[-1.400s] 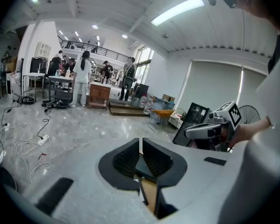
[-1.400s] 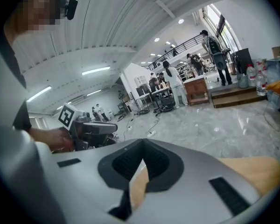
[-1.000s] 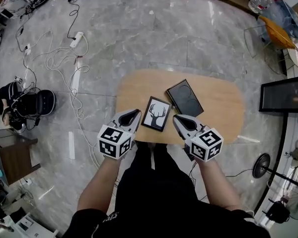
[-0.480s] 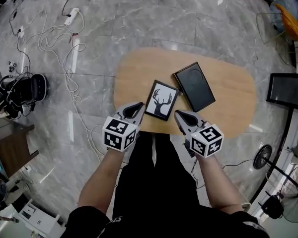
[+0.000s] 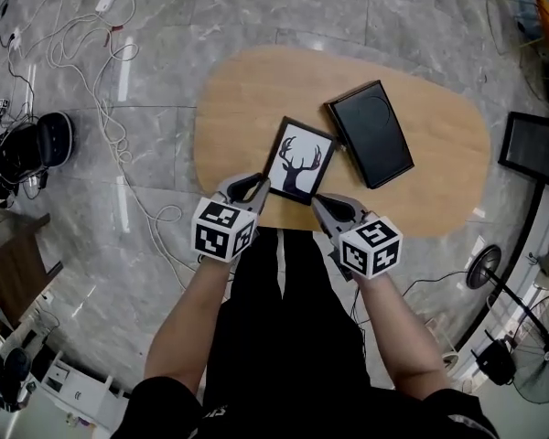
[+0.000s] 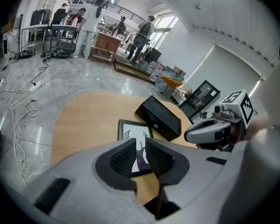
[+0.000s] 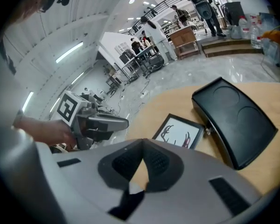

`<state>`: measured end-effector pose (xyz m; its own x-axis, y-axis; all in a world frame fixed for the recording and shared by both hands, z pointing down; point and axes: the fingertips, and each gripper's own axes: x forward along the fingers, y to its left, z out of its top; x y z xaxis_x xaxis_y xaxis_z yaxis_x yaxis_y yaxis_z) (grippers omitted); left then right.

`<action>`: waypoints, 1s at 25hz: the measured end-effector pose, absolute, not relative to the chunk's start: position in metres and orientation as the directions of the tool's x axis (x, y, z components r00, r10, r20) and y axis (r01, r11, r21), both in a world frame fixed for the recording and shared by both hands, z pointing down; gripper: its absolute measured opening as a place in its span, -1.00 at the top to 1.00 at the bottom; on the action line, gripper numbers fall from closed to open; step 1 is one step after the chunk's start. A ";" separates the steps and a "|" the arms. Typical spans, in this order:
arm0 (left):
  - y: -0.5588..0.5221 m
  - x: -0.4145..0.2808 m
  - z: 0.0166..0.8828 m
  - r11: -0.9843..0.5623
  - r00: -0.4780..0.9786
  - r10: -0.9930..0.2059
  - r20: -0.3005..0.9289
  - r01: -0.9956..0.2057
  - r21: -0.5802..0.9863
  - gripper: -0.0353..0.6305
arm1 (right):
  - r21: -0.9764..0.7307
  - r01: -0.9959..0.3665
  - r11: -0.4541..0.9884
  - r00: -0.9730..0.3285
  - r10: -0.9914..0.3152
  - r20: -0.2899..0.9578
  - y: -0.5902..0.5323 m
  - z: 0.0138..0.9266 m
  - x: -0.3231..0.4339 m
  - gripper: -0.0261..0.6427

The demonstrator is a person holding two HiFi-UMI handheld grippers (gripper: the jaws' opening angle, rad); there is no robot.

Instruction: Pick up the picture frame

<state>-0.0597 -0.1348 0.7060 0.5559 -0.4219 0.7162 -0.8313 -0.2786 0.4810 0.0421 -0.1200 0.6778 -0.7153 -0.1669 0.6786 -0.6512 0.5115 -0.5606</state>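
A black-rimmed picture frame [image 5: 299, 160] with a deer-head print lies flat near the front edge of the oval wooden table [image 5: 247, 99]. My left gripper [image 5: 254, 187] hangs just off the frame's near left corner. Its jaws are opening, a narrow gap shows between them, and nothing is in that gap. The right gripper [image 5: 317, 199] sits off the near right corner, shut and empty. In the left gripper view the frame [image 6: 128, 130] shows beyond my left gripper [image 6: 141, 146]. In the right gripper view the frame [image 7: 179, 132] lies ahead of my right gripper [image 7: 142, 149].
A black box [image 5: 370, 133] lies on the table touching the frame's far right side. Cables and a power strip [image 5: 91, 71] trail over the marble floor at left. A dark screen [image 5: 535, 154] and a fan [image 5: 535, 382] stand at right. My legs are below the table's edge.
Both grippers have come down and forward to the table's near edge, close to the frame's near corners. The table and frame now sit higher in the head view.
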 end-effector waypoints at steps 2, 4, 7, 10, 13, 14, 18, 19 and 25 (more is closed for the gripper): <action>-0.129 -0.054 0.723 -0.282 0.562 -0.397 0.726 -0.827 0.486 0.65 | -0.563 -0.659 0.498 -0.704 -0.147 0.694 -0.111 0.697 0.043 0.90; -0.124 -0.051 0.741 -0.289 0.571 -0.369 0.733 -0.821 0.493 0.61 | -0.549 -0.680 0.485 -0.679 -0.137 0.721 -0.105 0.719 0.047 0.90; -0.121 -0.050 0.767 -0.295 0.577 -0.334 0.745 -0.815 0.499 0.53 | -0.531 -0.712 0.460 -0.638 -0.107 0.763 -0.095 0.752 0.053 0.90; -0.120 -0.054 0.789 -0.300 0.559 -0.319 0.765 -0.825 0.478 0.50 | -0.511 -0.740 0.437 -0.601 -0.087 0.795 -0.088 0.780 0.062 0.88; -0.116 -0.054 0.808 -0.309 0.547 -0.300 0.782 -0.831 0.463 0.49 | -0.459 -0.786 0.414 -0.546 -0.117 0.829 -0.092 0.802 0.073 0.77; -0.114 -0.053 0.814 -0.311 0.548 -0.289 0.785 -0.829 0.464 0.49 | -0.445 -0.799 0.404 -0.530 -0.127 0.838 -0.094 0.808 0.075 0.75; -0.103 -0.054 0.834 -0.325 0.539 -0.242 0.807 -0.828 0.456 0.44 | -0.412 -0.828 0.380 -0.485 -0.116 0.867 -0.096 0.827 0.075 0.67; -0.100 -0.055 0.838 -0.330 0.531 -0.236 0.814 -0.831 0.447 0.44 | -0.404 -0.831 0.382 -0.473 -0.106 0.874 -0.095 0.832 0.075 0.64; -0.095 -0.059 0.849 -0.337 0.500 -0.235 0.833 -0.846 0.413 0.51 | -0.326 -0.852 0.411 -0.406 -0.124 0.905 -0.095 0.836 0.075 0.62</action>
<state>-0.0594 -0.0954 0.8487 0.5002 -0.2355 0.8333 -0.8462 -0.3370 0.4127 0.0753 -0.0948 0.8360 -0.4060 -0.1244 0.9054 -0.8517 0.4106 -0.3256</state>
